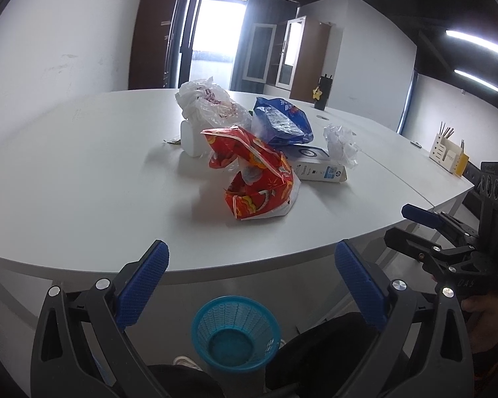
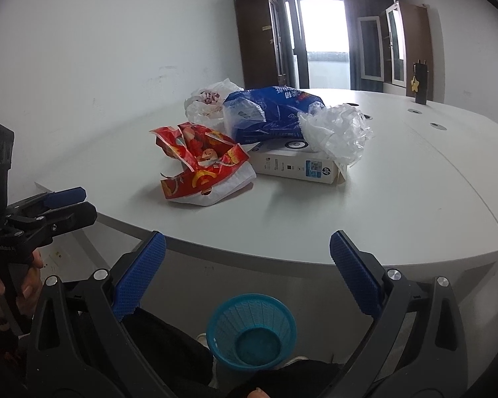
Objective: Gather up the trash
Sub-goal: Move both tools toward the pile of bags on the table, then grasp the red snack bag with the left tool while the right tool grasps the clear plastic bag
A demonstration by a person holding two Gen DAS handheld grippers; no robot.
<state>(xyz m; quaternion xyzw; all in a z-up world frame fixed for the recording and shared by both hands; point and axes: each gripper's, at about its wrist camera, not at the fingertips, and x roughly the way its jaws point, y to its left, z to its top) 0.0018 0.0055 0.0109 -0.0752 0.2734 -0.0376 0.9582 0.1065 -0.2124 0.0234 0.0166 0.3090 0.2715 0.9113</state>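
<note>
Fingers (image 1: 142,285) on both grippers spread wide, gripping nothing, poised level before the near edge of the white desk (image 1: 83,172). Nothing collected yet, apparently. Crumpled red snack wrapper (image 1: 255,179) nearest mid-desk, blue plastic bag (image 1: 282,122) and white box (image 1: 318,165) behind. Next: reach forward, pinch wrapper, lower into blue mesh basket (image 1: 235,331) on the floor below.

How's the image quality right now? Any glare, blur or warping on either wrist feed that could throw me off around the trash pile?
Left wrist: the balcony door is blown out white, the table edge bows from fisheye, and the red wrapper is sharp with a soft shadow. Right wrist: the same backlight, the HP box label is readable, and the corners are dark.
</note>
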